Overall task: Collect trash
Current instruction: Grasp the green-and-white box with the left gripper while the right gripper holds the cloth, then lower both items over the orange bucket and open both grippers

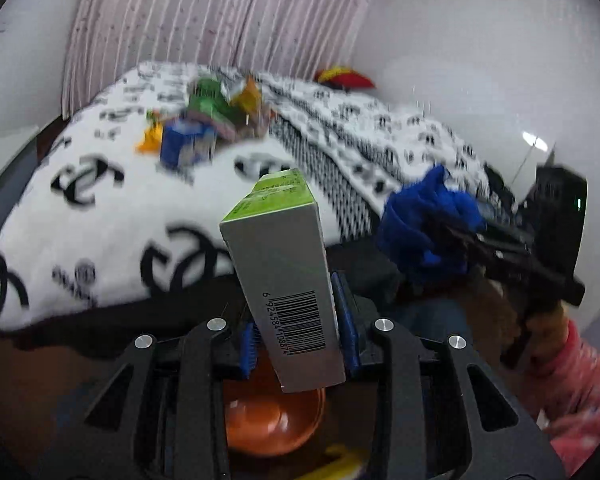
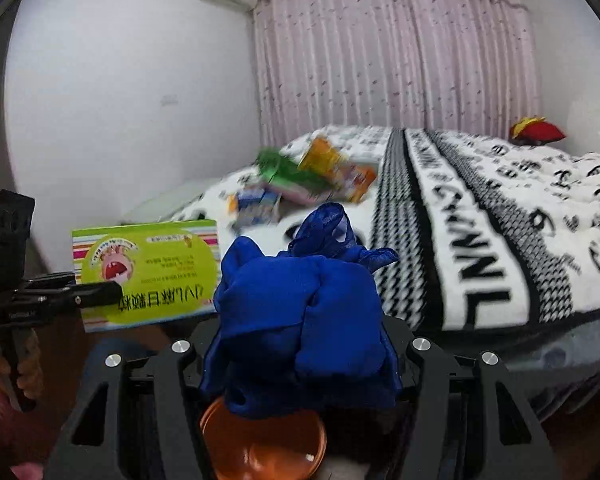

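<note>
Green box (image 1: 284, 264), barcode 6924584108874, in left tongs (image 1: 300, 336)

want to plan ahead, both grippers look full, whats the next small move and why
Probably lower the left gripper, shut on the green box, toward the orange bin directly beneath and release; the right gripper holds the blue cloth above it too.

Black claw (image 1: 296, 330) with blue pads (image 1: 346, 316), pink sleeve (image 1: 580, 392).
</note>
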{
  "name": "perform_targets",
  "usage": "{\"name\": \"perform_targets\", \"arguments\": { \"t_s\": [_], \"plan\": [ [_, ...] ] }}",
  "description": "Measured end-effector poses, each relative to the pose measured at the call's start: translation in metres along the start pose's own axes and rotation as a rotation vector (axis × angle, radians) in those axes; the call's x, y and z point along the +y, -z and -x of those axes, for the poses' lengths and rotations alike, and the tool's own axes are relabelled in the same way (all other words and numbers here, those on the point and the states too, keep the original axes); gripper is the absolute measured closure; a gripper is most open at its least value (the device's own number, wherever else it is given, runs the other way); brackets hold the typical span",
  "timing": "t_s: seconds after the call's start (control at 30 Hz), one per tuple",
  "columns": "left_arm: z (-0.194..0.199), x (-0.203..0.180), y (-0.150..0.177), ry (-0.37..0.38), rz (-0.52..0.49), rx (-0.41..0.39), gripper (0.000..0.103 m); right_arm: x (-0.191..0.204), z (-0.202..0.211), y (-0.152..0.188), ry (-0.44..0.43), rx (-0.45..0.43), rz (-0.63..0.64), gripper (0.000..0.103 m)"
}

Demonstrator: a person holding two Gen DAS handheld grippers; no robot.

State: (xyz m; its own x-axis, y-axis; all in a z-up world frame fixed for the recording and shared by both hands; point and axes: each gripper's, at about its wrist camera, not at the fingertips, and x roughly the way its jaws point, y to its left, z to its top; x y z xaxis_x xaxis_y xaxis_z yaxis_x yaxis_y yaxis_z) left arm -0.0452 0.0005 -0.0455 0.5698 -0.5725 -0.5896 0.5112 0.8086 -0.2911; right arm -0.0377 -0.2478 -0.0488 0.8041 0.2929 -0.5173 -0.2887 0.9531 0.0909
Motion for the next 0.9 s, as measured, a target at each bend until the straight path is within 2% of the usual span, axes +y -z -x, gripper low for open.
{"name": "perform_targets", "arguments": {
  "t_s": [0.17,0.27,0.4,0.6,0.73,0.8,0.83,0.87,0.9],
  "plan": [
    [-0.036,0.013,0.042,-0.051,0.018,0.167,0.071,0.009,-0.034,0.037,-0.013,0.148,0.009,0.044],
    [-0.069,0.026,0.065,-0.068,0.066,0.283,0.071,0.009,-0.063,0.064,-0.012,0.256,0.002,0.044],
    [-0.123,0.048,0.094,-0.132,0.133,0.434,0.071,0.005,-0.106,0.103,-0.022,0.399,-0.048,0.044],
    [-0.176,0.066,0.127,-0.161,0.224,0.583,0.071,-0.002,-0.172,0.157,-0.050,0.595,-0.150,0.044],
    [-0.198,0.068,0.137,-0.204,0.206,0.650,0.071,-0.004,-0.204,0.183,-0.082,0.685,-0.218,0.042],
    [-0.201,0.069,0.139,-0.215,0.202,0.662,0.066,-0.005,-0.211,0.189,-0.092,0.713,-0.249,0.035],
    [-0.201,0.069,0.138,-0.222,0.201,0.657,0.058,-0.005,-0.213,0.190,-0.081,0.717,-0.260,0.030],
    [-0.201,0.070,0.137,-0.227,0.198,0.648,0.048,-0.006,-0.212,0.188,-0.072,0.709,-0.265,0.029],
    [-0.200,0.068,0.135,-0.234,0.197,0.639,0.043,-0.008,-0.209,0.187,-0.067,0.696,-0.271,0.027]
  ]
}}
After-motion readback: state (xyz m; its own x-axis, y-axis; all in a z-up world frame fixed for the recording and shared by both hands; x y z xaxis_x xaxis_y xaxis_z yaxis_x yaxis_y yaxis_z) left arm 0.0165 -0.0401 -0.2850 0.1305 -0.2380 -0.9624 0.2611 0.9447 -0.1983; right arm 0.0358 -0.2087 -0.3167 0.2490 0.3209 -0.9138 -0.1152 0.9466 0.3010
